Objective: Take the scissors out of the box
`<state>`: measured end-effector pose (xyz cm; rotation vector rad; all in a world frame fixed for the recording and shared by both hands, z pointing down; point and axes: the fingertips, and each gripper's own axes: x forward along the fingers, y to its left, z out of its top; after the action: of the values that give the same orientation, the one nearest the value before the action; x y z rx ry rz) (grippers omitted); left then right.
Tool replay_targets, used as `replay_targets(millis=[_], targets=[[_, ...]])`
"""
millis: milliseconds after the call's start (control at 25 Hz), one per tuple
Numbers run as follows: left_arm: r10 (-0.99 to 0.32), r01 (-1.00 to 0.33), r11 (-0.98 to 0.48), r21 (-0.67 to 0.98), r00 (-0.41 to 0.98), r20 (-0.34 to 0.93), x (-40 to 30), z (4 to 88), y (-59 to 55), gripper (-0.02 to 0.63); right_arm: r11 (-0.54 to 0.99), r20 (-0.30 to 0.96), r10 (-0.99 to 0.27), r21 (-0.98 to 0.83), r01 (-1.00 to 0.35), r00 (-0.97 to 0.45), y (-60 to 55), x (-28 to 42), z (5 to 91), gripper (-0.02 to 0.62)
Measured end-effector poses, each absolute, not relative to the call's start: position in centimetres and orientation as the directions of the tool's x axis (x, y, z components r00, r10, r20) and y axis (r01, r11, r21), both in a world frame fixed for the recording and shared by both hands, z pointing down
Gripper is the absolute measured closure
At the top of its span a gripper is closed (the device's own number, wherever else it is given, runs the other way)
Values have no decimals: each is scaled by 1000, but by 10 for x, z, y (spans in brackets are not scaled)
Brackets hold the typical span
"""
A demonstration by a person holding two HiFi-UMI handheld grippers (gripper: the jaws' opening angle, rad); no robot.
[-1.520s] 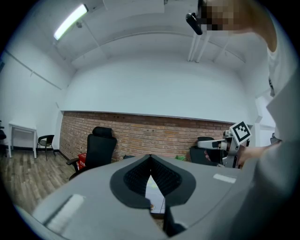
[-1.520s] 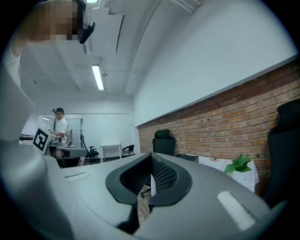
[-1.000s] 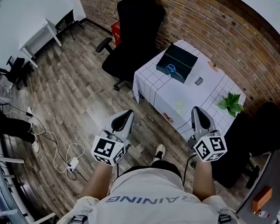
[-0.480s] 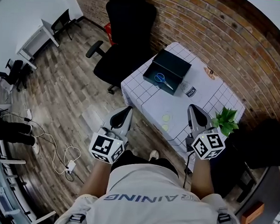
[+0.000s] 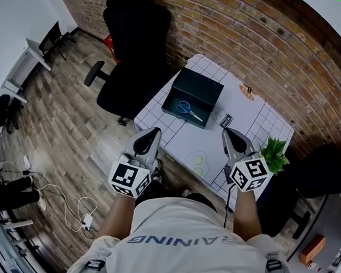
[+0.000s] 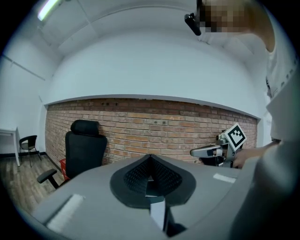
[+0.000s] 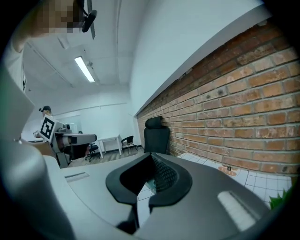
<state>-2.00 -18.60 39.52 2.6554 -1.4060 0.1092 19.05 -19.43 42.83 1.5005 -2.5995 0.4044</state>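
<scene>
An open dark box (image 5: 202, 88) stands on the white gridded table (image 5: 248, 117) by the brick wall. Blue-handled scissors (image 5: 187, 108) lie inside it. My left gripper (image 5: 153, 132) hangs at the table's near left edge, short of the box, its jaws shut and empty. The right gripper (image 5: 227, 132) is over the table's near right part, to the right of the box, also shut with nothing between the jaws. In the left gripper view the left gripper (image 6: 150, 158) points at the brick wall. In the right gripper view the right gripper (image 7: 151, 157) points along the table.
A black office chair (image 5: 131, 51) stands left of the table. A potted plant (image 5: 274, 151) sits at the table's right edge beside my right gripper. A small dark card (image 5: 226, 119) and a little dish (image 5: 247, 92) lie on the cloth. Cables (image 5: 70, 205) trail on the wooden floor.
The table and box have come much closer in the head view. Both grippers, earlier over the floor, now reach the table's near edge, still shut.
</scene>
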Motion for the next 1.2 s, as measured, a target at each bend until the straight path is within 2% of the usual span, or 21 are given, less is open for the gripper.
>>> replay_targets(millis=[400, 560, 840, 920, 1080, 1200], targets=[[-708, -731, -668, 140, 682, 185, -79, 436, -314, 603, 368, 327, -859, -137, -919, -393, -292, 120, 444, 580], [-682, -712, -682, 168, 702, 204, -98, 448, -343, 603, 368, 434, -822, -90, -926, -369, -308, 100, 466, 580], [-668, -706, -671, 228, 708, 228, -93, 468, -357, 603, 484, 613, -669, -72, -872, -421, -333, 73, 512, 541], [-679, -716, -657, 235, 698, 228, -90, 469, -357, 603, 542, 680, -600, -42, -839, -421, -341, 67, 529, 504], [-700, -740, -627, 244, 672, 240, -94, 477, -356, 603, 658, 816, -438, 4, -753, -378, -355, 55, 576, 455], [-720, -765, -594, 251, 644, 259, -103, 487, -356, 603, 719, 885, -334, 17, -695, -324, -363, 50, 612, 454]])
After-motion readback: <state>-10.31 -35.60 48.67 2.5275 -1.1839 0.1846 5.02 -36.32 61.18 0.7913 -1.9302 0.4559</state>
